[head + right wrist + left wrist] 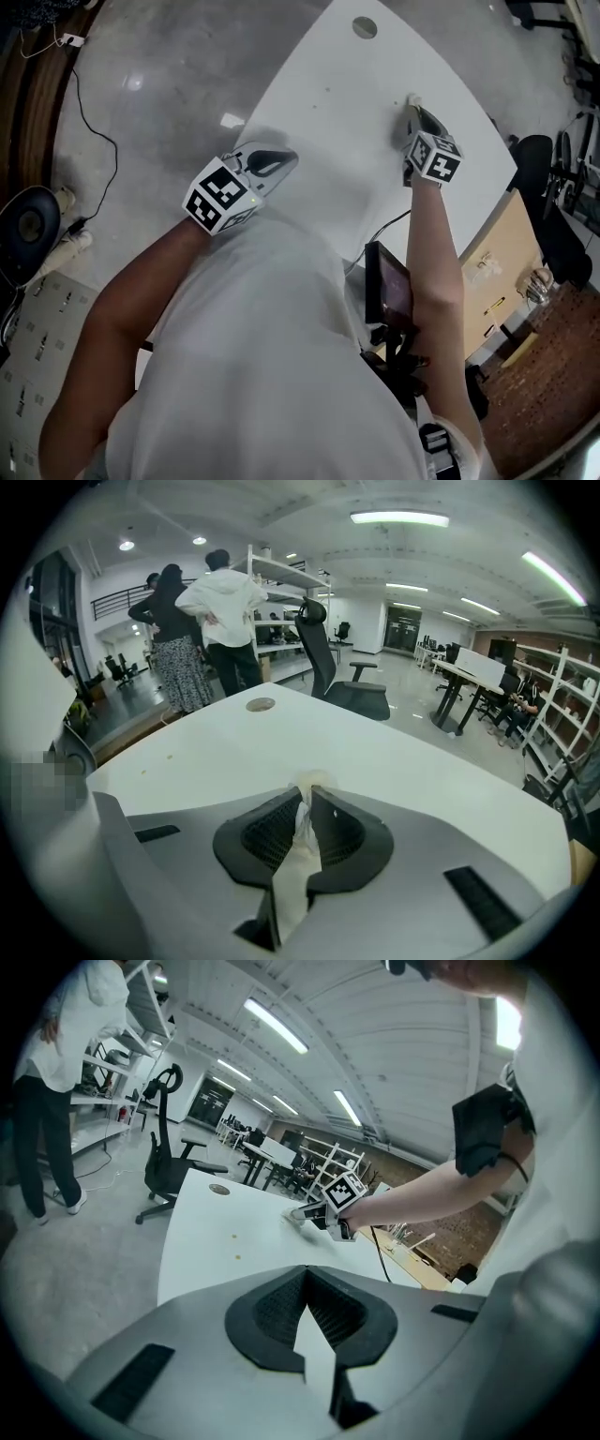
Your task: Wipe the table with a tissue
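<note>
We find the right gripper point(307, 795) nipped almost shut on the tissue point(298, 855). A wad of it pokes past the tips onto the white table point(422, 761), well in from the edge. The steep downward tilt, we judge, presses the paper flat for wiping. The left gripper point(305, 1277) is closed and empty at the table's near edge, clear of the stroke.
</note>
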Demonstrator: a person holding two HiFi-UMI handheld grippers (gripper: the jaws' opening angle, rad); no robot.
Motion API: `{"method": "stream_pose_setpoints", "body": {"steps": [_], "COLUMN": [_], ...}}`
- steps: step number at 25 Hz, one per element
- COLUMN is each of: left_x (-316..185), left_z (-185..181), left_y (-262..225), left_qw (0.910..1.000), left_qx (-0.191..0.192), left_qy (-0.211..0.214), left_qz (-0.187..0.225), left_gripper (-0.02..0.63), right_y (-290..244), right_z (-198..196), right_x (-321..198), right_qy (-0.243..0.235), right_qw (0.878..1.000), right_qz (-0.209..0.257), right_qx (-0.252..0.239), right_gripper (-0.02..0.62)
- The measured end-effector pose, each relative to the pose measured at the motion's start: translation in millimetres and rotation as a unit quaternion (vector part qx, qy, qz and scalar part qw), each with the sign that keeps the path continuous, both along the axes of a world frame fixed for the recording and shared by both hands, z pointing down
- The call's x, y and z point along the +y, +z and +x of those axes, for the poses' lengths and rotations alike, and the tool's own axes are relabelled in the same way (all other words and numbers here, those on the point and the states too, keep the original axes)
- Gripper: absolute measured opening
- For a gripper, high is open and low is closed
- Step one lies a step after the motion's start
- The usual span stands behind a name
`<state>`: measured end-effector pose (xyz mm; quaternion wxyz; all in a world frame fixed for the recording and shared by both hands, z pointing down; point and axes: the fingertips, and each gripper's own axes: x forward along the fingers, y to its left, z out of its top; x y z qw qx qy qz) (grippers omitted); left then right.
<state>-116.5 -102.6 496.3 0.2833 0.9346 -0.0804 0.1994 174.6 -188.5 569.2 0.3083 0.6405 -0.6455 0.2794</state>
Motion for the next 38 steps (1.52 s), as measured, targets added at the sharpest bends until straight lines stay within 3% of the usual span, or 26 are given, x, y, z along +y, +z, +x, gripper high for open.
{"method": "stream_pose_setpoints", "body": {"steps": [8,17,27,30,34,38], "left_x": [-1,3,17,18,17,15], "left_z": [0,3,-1,-3,-9,-15], "left_y": [6,5,3,-1,-4,-3], "left_qw": [1.0,0.9999,0.9999,0.9999,0.9999,0.9998], "left_qx": [-0.003,0.001,0.003,0.006,0.008,0.01], "left_qy": [0.0,0.01,0.012,0.009,-0.003,-0.011], "left_qz": [-0.008,-0.003,0.0,0.004,0.009,0.011], "left_gripper": [0.008,0.008,0.008,0.008,0.008,0.008], "right_y": [13,14,16,17,3,-14], "right_z": [-25,-73,-146,-164,-189,-182], "right_x": [-6,9,40,50,59,41], "right_qy": [-0.064,-0.131,-0.236,-0.271,-0.306,-0.277], "right_qw": [0.996,0.99,0.971,0.962,0.947,0.955], "right_qz": [-0.024,-0.026,-0.03,-0.042,-0.048,-0.02], "right_qx": [0.064,0.045,0.039,0.018,-0.087,-0.101], "right_gripper": [0.037,0.035,0.035,0.035,0.035,0.034]}}
